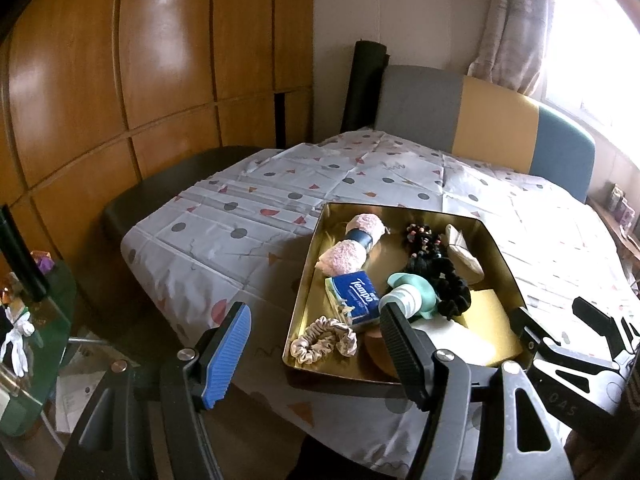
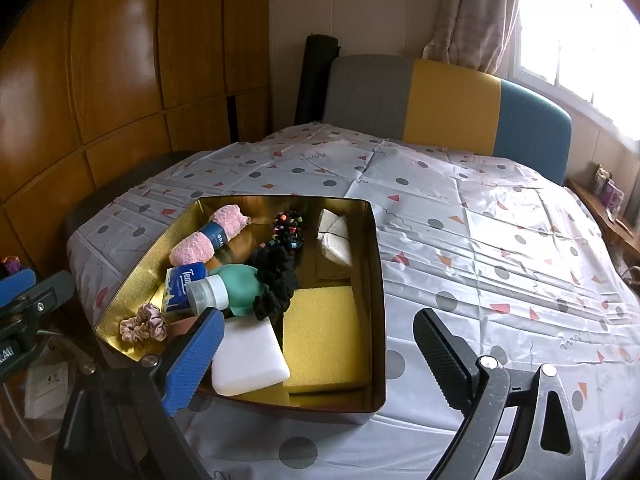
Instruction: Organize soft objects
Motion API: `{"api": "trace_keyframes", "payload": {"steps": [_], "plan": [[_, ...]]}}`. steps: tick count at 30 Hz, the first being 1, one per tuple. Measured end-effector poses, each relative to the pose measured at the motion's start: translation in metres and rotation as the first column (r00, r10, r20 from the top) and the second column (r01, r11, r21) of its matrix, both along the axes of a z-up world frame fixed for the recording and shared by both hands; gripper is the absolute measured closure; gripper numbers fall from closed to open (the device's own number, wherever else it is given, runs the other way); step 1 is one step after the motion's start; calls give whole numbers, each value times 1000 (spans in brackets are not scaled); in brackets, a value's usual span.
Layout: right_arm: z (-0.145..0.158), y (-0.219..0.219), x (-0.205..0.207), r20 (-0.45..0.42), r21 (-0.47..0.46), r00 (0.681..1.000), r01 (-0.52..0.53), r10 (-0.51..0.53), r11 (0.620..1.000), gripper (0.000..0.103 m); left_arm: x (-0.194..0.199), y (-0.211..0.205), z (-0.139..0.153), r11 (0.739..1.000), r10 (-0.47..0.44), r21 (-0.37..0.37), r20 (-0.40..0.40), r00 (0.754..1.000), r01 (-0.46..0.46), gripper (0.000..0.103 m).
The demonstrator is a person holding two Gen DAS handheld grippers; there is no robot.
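Looks basically done, all the soft stuff sits in the gold tin (image 2: 376,280), cloth-covered surface (image 2: 500,240) bare, both the left claw (image 1: 316,344) and right claw (image 2: 320,352) wide and empty.

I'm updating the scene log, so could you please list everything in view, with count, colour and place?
tin: one, gold, near edge of table
socks: one roll, pink with blue band, tin's far left
tissues: one pack, blue, tin's left side
pink scrunchie: one, tin's near left corner
black scrunchies: black, count unclear, tin's middle
bottle: one, green with white cap, tin's middle
cloth: one, white, tin's far right
sponges: one yellow, one white, tin's near side
tablecloth: one, white, patterned
chair: one, grey, yellow, blue, behind table
left tongs: open, empty
right tongs: open, empty
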State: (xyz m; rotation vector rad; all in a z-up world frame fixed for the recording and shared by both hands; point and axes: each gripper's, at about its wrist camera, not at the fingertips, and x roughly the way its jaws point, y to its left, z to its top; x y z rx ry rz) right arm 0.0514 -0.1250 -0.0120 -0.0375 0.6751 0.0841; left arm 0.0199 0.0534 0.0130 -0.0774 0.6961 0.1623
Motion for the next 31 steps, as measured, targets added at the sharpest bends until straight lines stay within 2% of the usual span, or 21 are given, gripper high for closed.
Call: {"api": "trace_keyframes", "payload": {"steps": [16,20,24,27,31], "plan": [[0,0,-1,2,3,1000,3,-3,1000,5,-1,-1,-1,1000,-5,12,-4,1000,5,35],[0,0,-1,3,2,1000,3,-3,1000,5,0,-4,-2,999,-12,37,-11,1000,12,35],[-2,-1,0,-2,2,1000,6,-6,1000,5,1,-6,-4,999,-26,45,-11,1000,26,50],[-4,-2,0,-5,3,1000,7,-6,1000,5,1,-6,-3,998,-30,50,-1,1000,30,53],[-2,-6,1,-2,7,1000,8,-8,1000,5,3,-5,-5,998,-53,17,-17,998,53,54]]}}
